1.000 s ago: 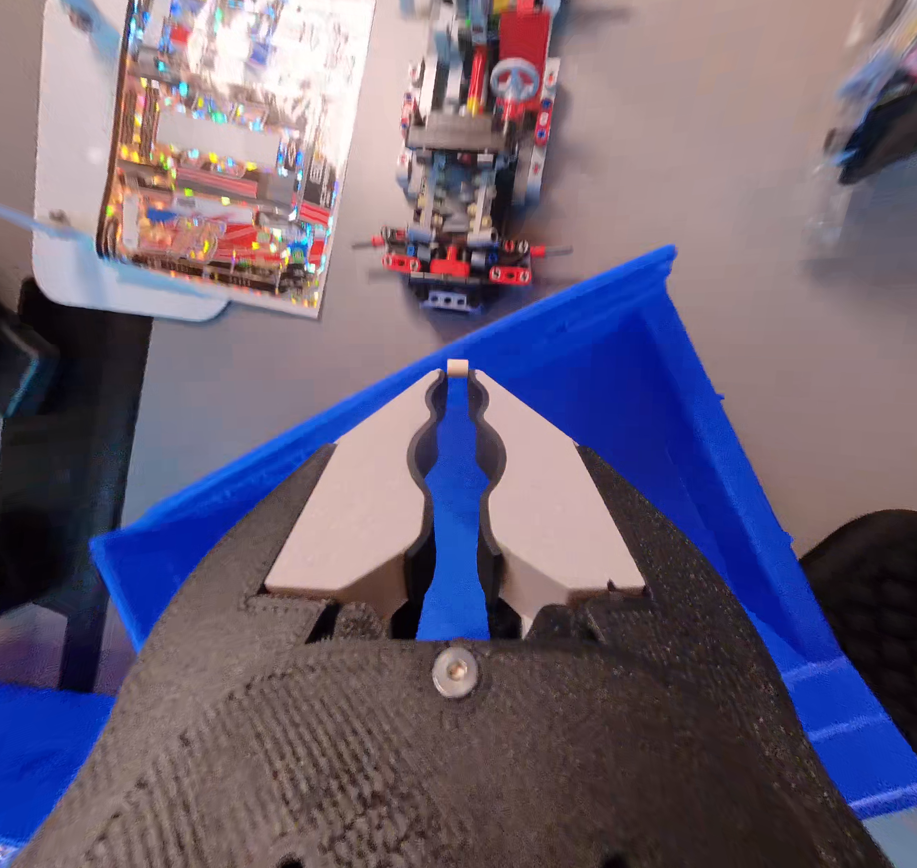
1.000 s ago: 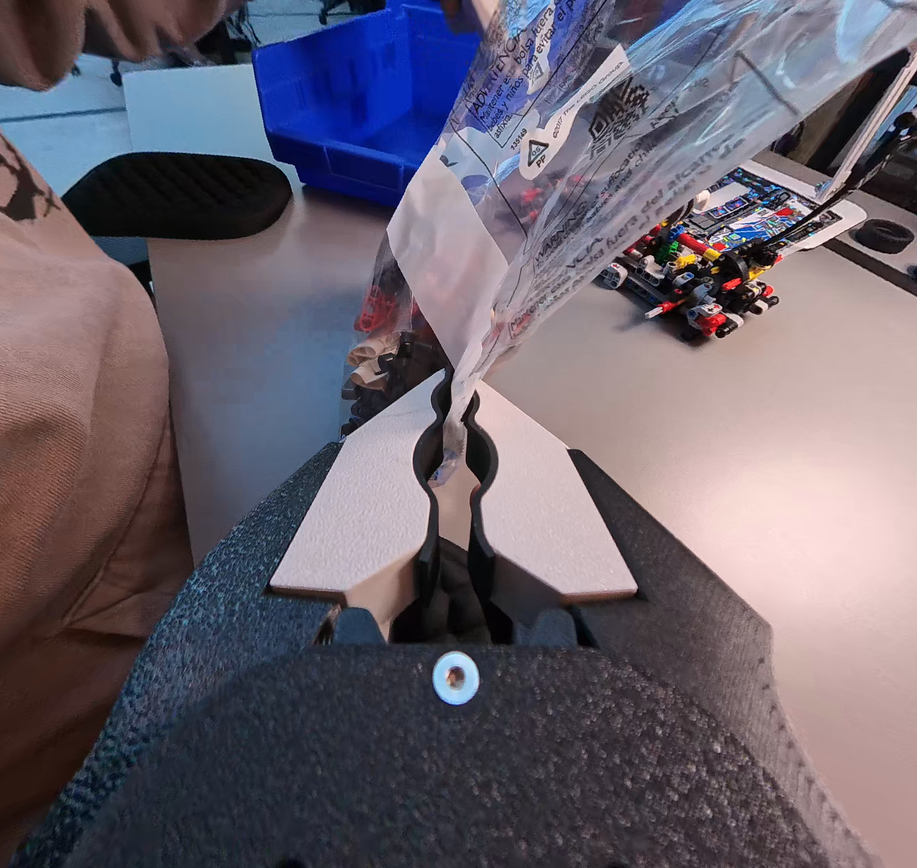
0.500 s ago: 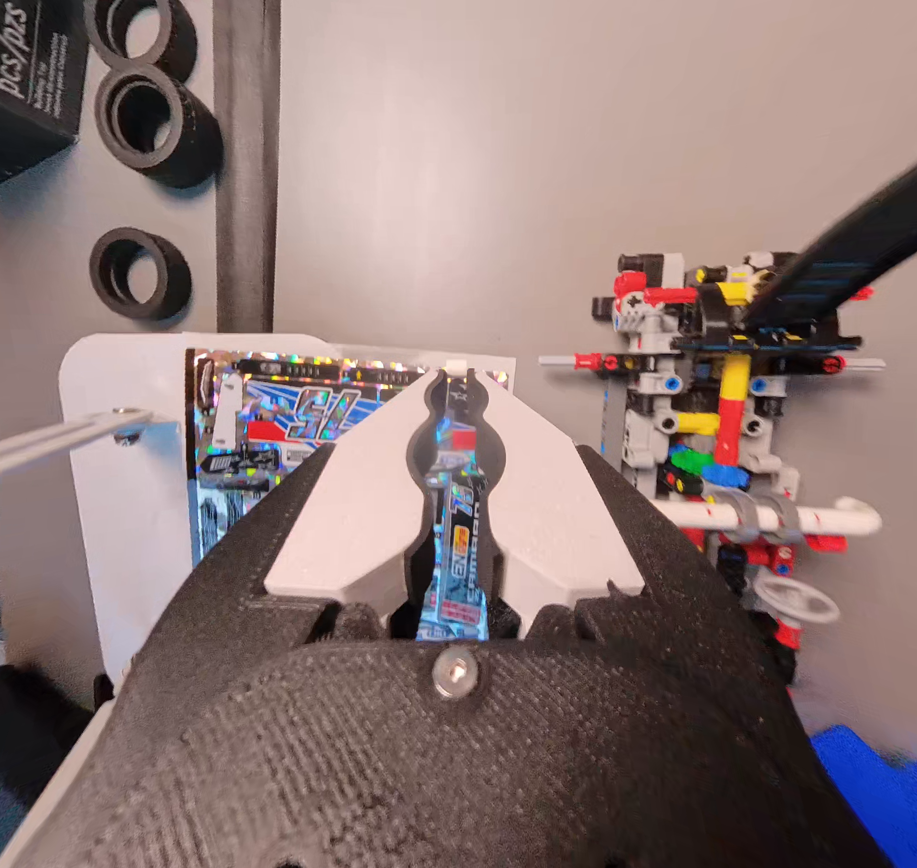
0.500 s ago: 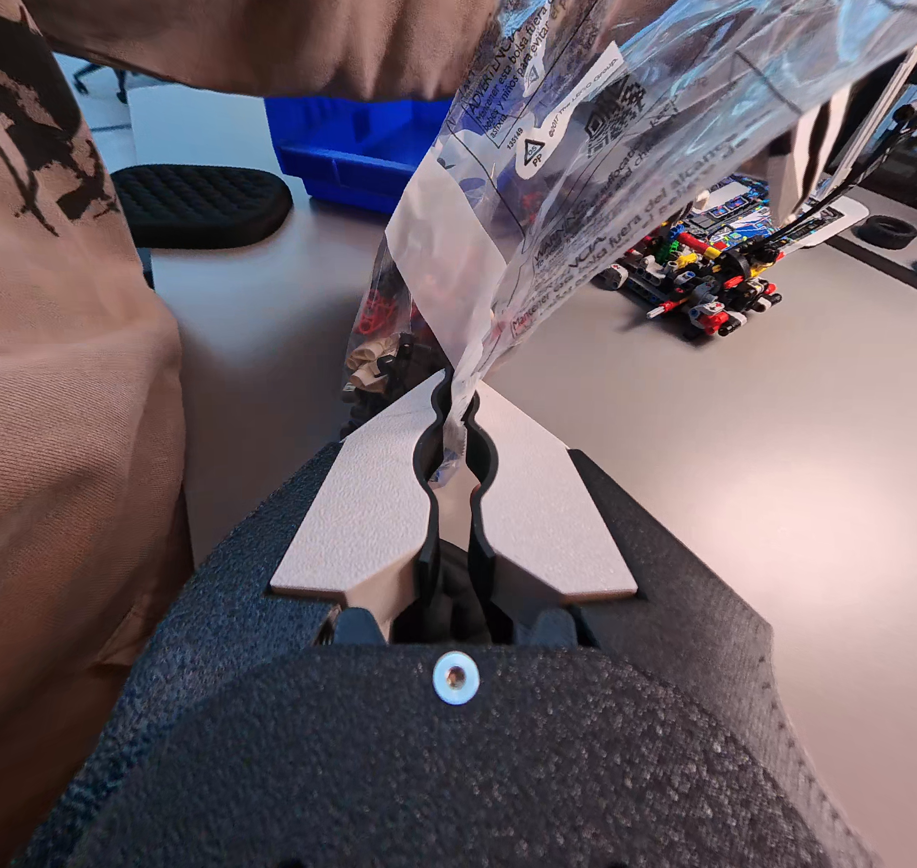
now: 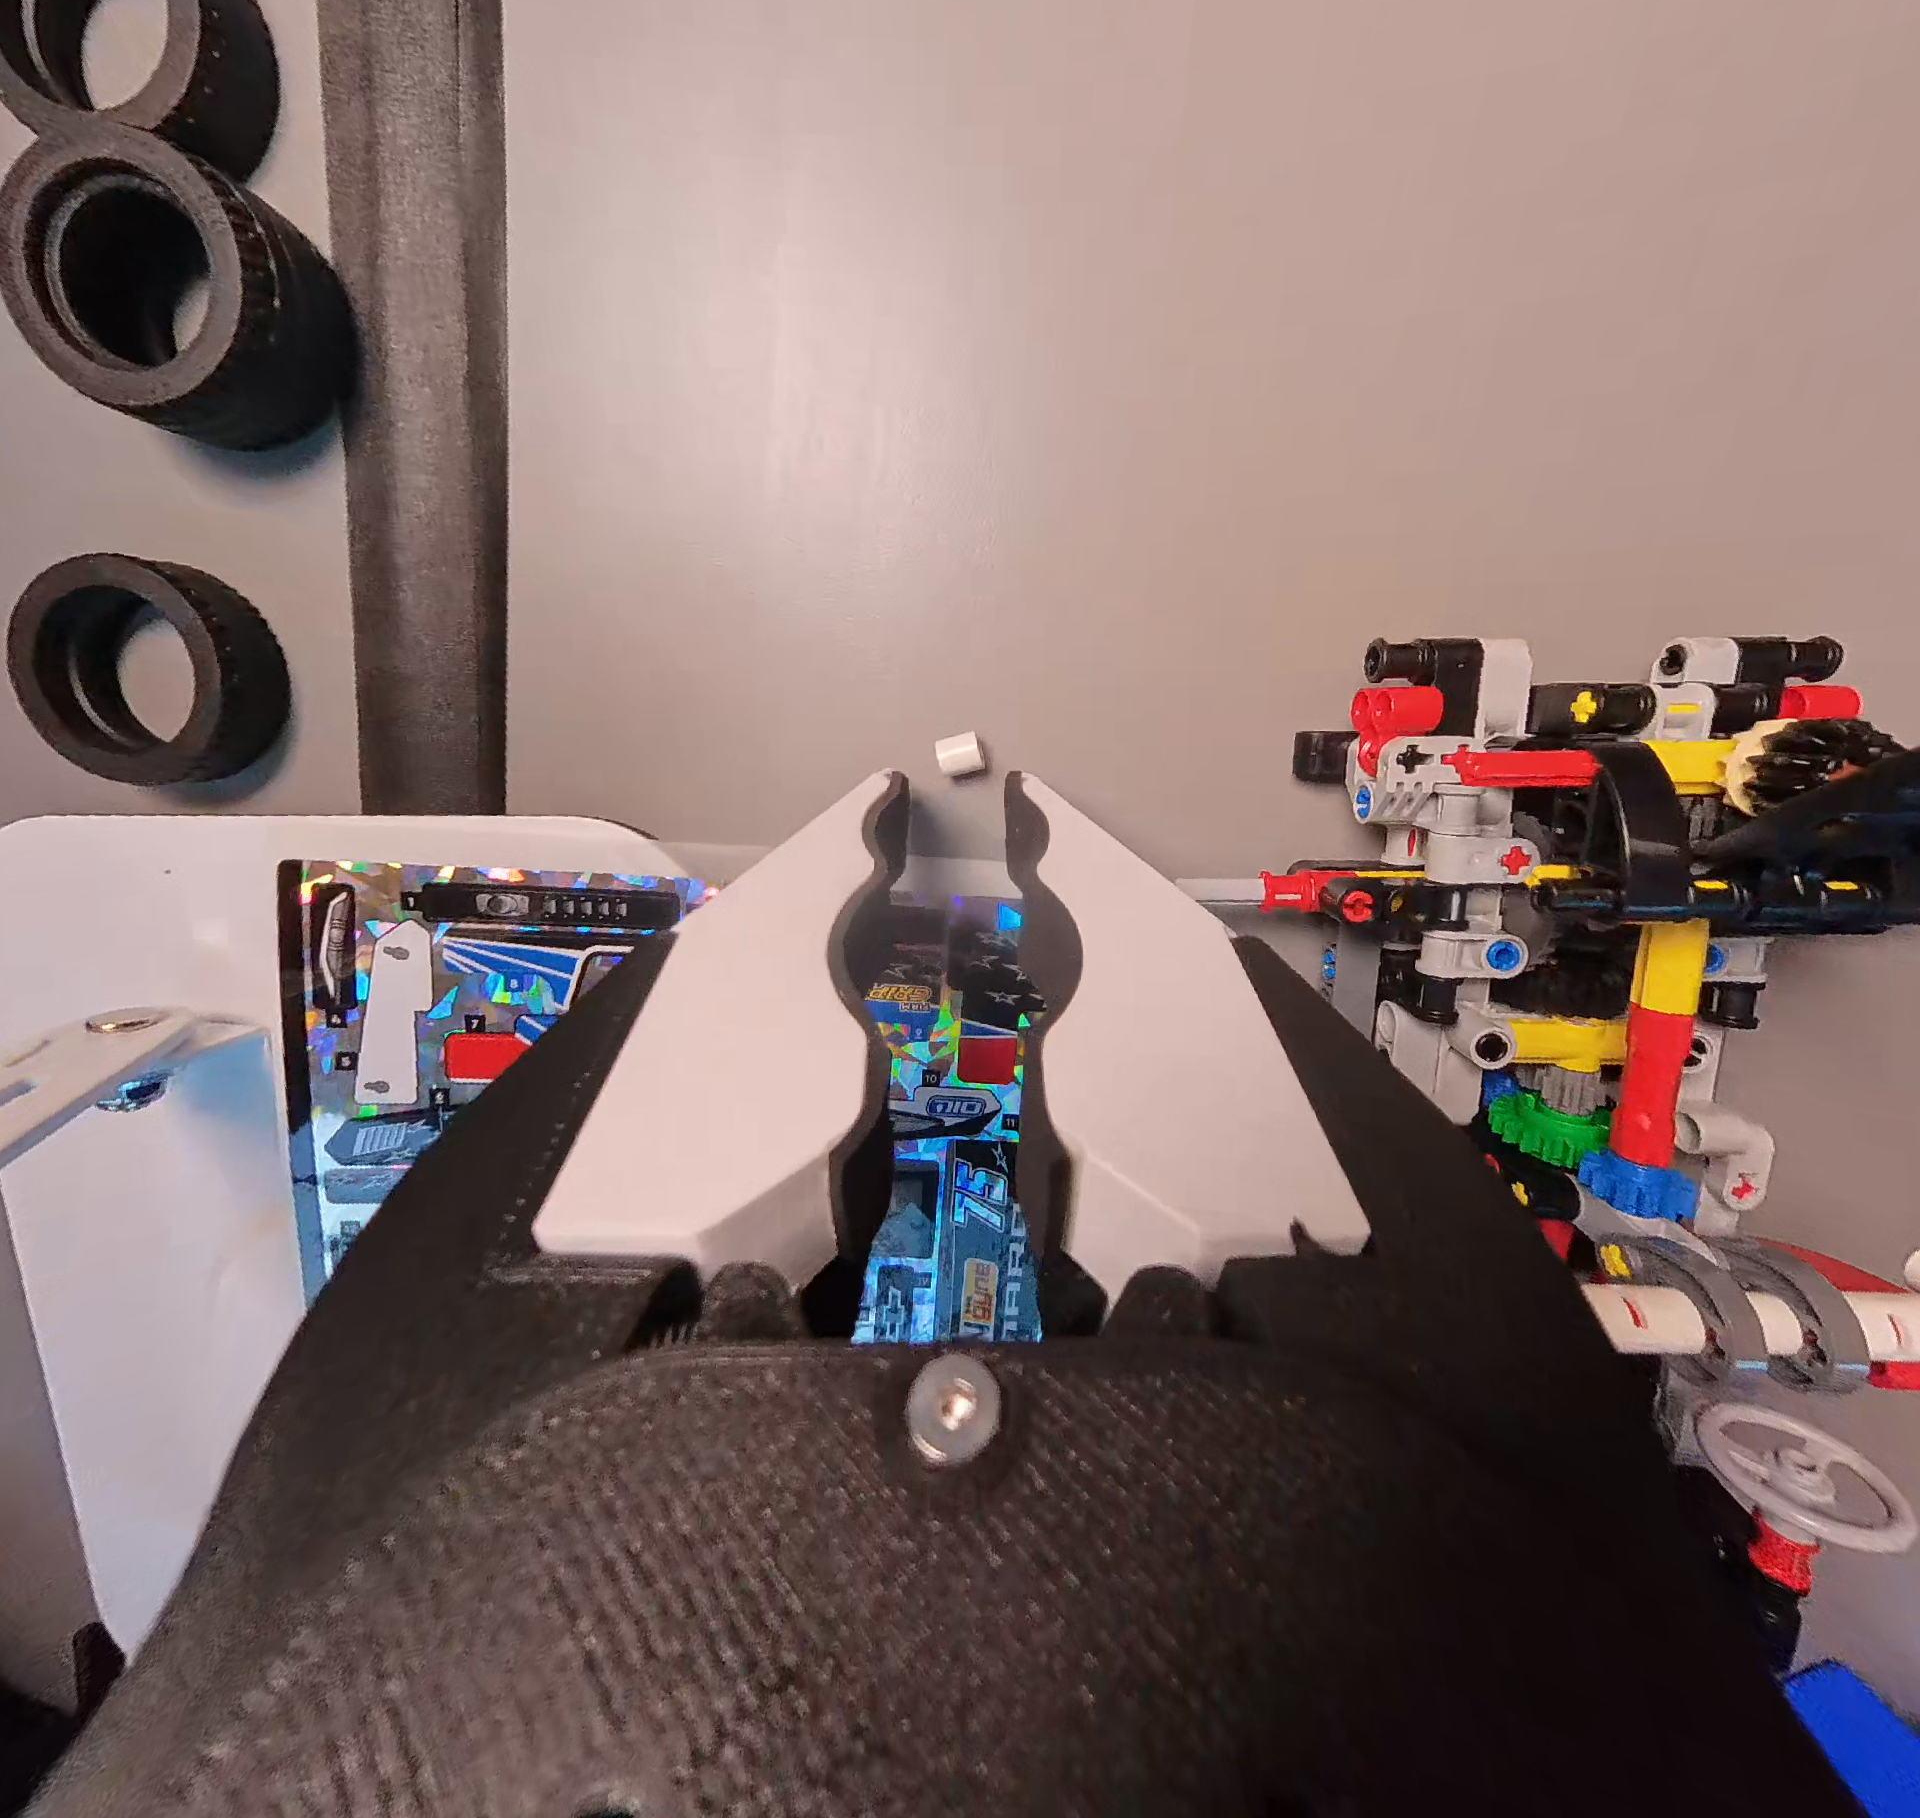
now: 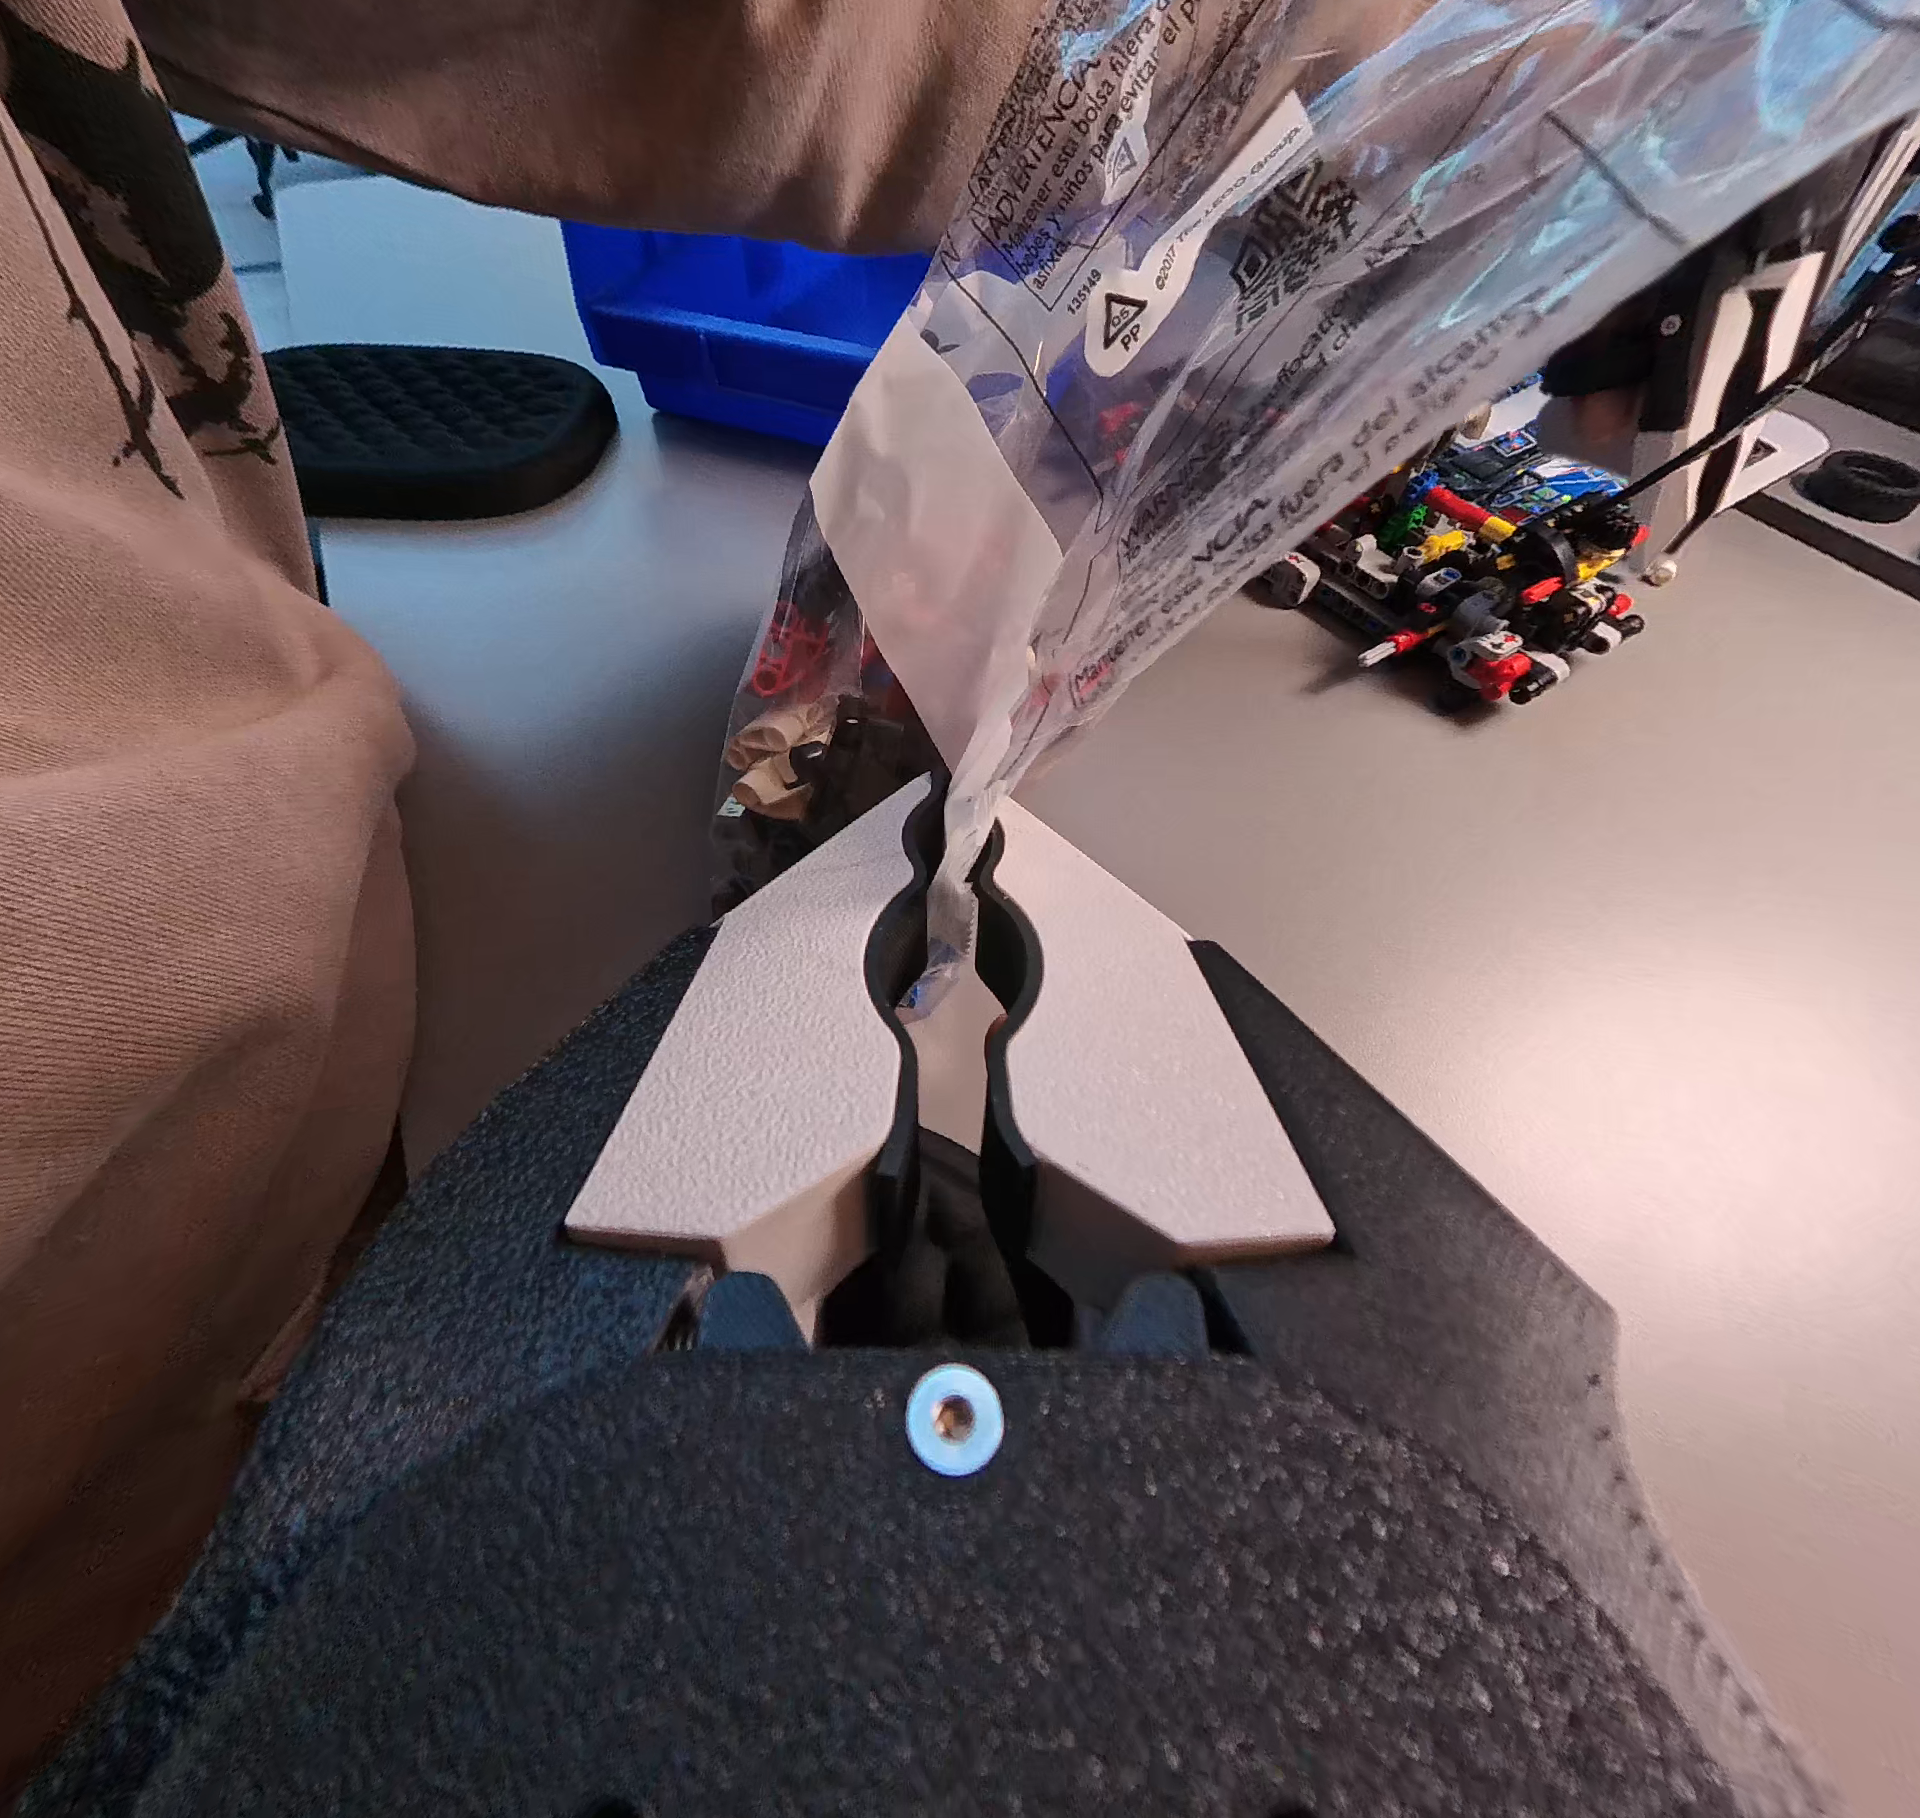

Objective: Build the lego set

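The left gripper (image 5: 956, 781) had its fingers apart, holding nothing. A small white piece (image 5: 958, 758) sat just past the fingertips, on the desk (image 5: 1143, 314), near the left of the car (image 5: 1621, 989). To do this step well, the fingers had to let go cleanly and lift straight up, so the piece would not roll.

The right gripper (image 6: 961, 812) pinched the corner of the bag (image 6: 1299, 314), well apart from the car.

Past the car the desk was bare, with lots of room. Left of the car lay a sticker sheet (image 5: 499, 979), then tires (image 5: 156, 282) farther off.
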Tool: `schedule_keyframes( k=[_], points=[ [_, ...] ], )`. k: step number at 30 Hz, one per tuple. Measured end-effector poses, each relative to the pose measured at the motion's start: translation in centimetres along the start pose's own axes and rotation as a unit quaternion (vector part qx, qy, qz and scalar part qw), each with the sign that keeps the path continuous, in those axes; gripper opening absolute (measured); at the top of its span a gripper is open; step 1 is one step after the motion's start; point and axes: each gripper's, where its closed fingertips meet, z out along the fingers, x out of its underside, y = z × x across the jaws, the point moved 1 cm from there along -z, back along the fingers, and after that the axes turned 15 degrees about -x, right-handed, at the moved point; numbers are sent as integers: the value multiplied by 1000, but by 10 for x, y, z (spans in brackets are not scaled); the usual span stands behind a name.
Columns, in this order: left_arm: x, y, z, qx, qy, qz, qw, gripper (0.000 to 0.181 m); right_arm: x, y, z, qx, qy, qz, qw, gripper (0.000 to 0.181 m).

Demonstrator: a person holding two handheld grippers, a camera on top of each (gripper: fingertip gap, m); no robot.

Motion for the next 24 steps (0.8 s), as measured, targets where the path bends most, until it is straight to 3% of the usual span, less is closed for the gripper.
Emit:
schedule_keyframes(
  k=[4, 7, 10, 14, 17, 20, 24],
  points=[
    [-1, 3, -25, -14, -23, -3, 1000, 19, 0, 0, 0, 5, 4, -2, 1000, 0],
    [-8, -7, -75, -14, -69, -3, 997, 21, 0, 1, 0, 10, 7, -8, 1000, 0],
    [-6, -47, -144, 32, -145, 5, 989, 23, -1, 2, 1, 12, 8, -17, 1000, 0],
    [37, -124, -208, 141, -183, 7, 973, 40, -7, 10, 3, -2, 4, -66, 998, 0],
    [72, -180, -230, 198, -183, 10, 963, 53, -14, 17, 7, -15, 9, -110, 994, 0],
    [93, -229, -240, 202, -186, 45, 960, 59, -20, 21, 11, -35, 8, -113, 993, 0],
    [100, -261, -230, 102, -185, 85, 974, 47, -30, 27, 16, -59, 8, -124, 991, 0]
  ],
)
